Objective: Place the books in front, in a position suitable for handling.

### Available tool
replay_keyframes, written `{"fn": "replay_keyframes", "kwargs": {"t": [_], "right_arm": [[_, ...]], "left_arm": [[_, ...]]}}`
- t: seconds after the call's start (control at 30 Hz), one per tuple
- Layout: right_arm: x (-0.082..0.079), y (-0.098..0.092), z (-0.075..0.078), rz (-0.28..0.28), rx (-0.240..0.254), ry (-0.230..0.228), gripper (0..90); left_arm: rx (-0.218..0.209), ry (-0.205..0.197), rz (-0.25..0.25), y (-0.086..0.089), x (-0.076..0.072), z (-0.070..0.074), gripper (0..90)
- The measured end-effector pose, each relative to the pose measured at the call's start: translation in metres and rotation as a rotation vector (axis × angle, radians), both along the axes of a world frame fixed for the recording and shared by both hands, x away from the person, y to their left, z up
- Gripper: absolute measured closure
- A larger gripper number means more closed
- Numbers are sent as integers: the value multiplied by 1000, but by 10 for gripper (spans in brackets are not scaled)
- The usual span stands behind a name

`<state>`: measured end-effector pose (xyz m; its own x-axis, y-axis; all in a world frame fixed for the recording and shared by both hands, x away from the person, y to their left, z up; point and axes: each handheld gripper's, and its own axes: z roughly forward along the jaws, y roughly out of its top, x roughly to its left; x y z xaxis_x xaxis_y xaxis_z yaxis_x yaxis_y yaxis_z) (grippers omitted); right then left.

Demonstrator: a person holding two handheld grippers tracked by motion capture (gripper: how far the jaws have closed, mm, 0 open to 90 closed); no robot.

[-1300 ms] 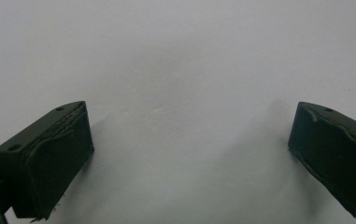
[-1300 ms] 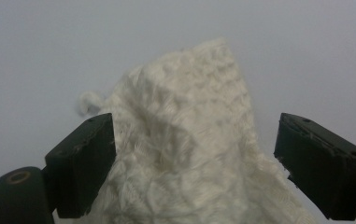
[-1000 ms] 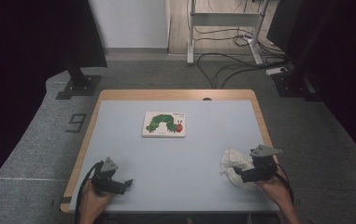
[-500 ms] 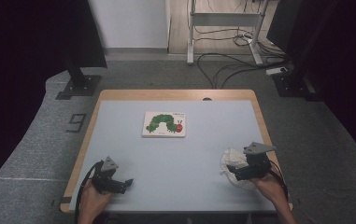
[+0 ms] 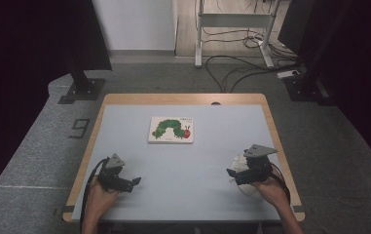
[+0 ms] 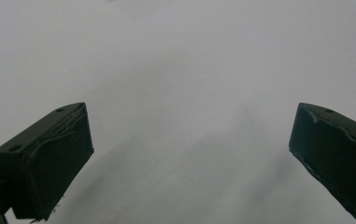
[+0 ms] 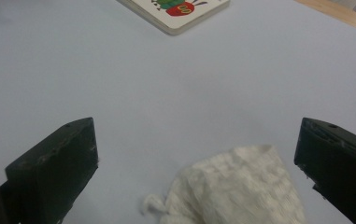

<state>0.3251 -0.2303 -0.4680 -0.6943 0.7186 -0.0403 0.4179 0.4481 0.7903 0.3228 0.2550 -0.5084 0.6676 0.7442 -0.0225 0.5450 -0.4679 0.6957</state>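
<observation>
Sliding leftward since a moment ago, the right gripper (image 5: 232,174) now hovers with jaws wide apart over the white cloth (image 7: 236,186), likely ready to grab it.

We note a table (image 5: 193,146) with a pale blue-grey top and a light wooden rim showing along its far and side edges. A small dark spot sits on the far rim at about 1 o'clock from the table's centre. A picture book (image 5: 172,129) with a green caterpillar on its white cover lies flat on the top at about 11 o'clock from centre, short of the far edge. A crumpled white cloth (image 7: 236,189) lies on the top at about 4 o'clock, near the right edge, well apart from the book.
</observation>
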Motion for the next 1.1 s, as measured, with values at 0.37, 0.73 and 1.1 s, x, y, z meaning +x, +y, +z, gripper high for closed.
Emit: {"fn": "replay_keyframes", "kwargs": {"t": [0.37, 0.73, 1.1], "right_arm": [[8, 22, 4, 22, 10, 0, 0], [21, 44, 0, 30, 17, 1, 0], [34, 59, -7, 38, 4, -8, 0]], "left_arm": [[3, -23, -25, -12, 24, 8, 0], [-4, -16, -48, -15, 48, 10, 0], [55, -18, -70, -28, 70, 12, 0]]}}
